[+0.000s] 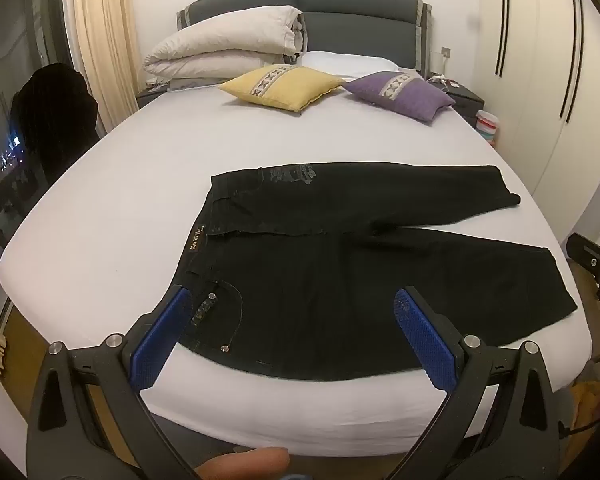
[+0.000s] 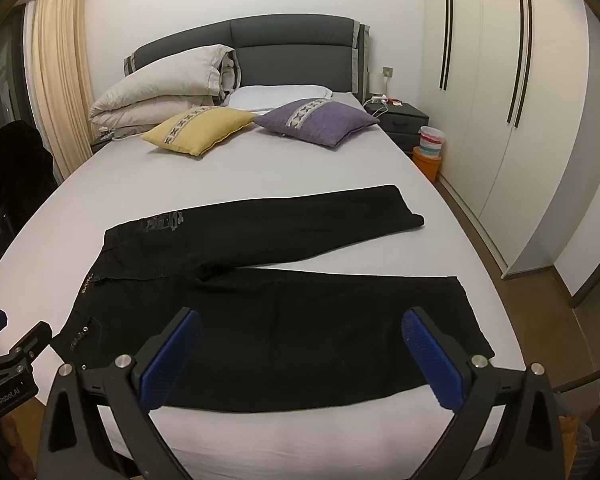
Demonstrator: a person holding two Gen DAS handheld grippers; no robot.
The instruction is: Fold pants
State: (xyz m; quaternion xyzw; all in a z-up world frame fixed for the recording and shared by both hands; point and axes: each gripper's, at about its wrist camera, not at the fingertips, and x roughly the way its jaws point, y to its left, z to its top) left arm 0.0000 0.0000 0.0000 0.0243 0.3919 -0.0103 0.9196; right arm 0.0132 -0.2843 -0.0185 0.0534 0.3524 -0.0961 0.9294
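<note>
The black pants (image 1: pixel 364 264) lie flat across the near part of the bed (image 1: pixel 140 184), waistband to the left and the two legs splayed to the right, and both the left tool (image 1: pixel 290 340) and the right tool (image 2: pixel 300 354) hover above the near edge spread wide and holding nothing; the first fold would likely go best by pinching the near leg at waist and hem together and laying it squarely over the far leg, seams matched. Counted: one pair of pants, two tools, one yellow cushion (image 1: pixel 280 87), one purple cushion (image 1: pixel 400 95), one folded duvet (image 1: pixel 224 46).
</note>
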